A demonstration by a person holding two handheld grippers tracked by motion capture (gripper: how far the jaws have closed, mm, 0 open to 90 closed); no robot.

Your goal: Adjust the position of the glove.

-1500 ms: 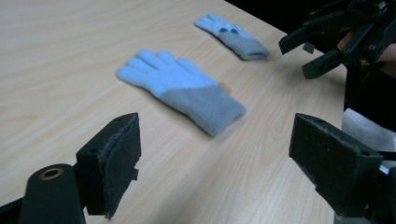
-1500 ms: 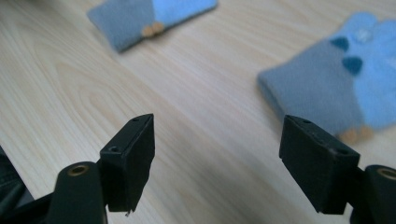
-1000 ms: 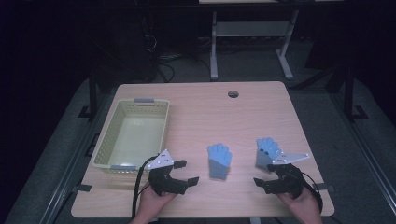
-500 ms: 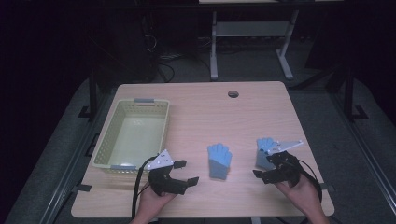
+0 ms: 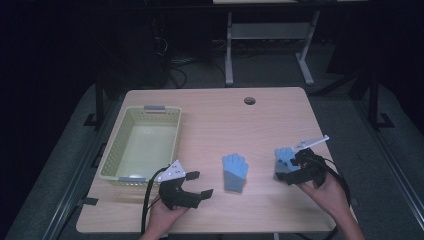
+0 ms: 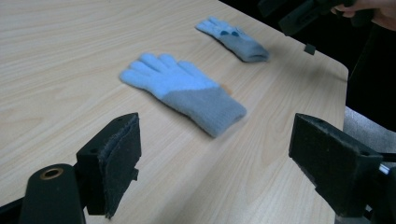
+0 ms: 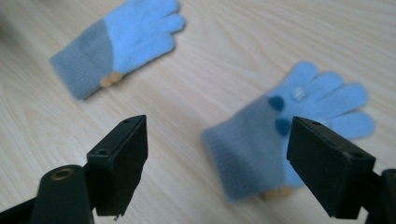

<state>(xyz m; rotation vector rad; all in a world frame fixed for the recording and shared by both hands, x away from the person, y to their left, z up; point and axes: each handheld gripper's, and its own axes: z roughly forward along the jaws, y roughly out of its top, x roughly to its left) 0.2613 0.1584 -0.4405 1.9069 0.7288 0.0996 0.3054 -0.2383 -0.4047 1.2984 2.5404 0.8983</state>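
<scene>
In the right gripper view the right gripper [image 7: 217, 172] has its jaws spread wide, and the cuff of the nearer glove [image 7: 285, 126] lies just ahead between them, its fingers reaching off past the right jaw; this view alone shows the two dark dots and pale patch on that glove. The second glove [image 7: 121, 39] lies farther ahead to the left, apart from the first, with a small orange tab at its cuff. In the high view the right gripper [image 5: 295, 172] hangs over the cuff end of its glove [image 5: 283, 159], hiding part of it. The left gripper [image 5: 197, 184] also stands wide open, close to the table's near edge, with the middle glove [image 5: 235, 171] just beyond its jaws. The left gripper view shows that glove [image 6: 184, 91] lying flat, untouched. A yellow basket [image 5: 112, 155] sits just beyond the left gripper, to its left.
</scene>
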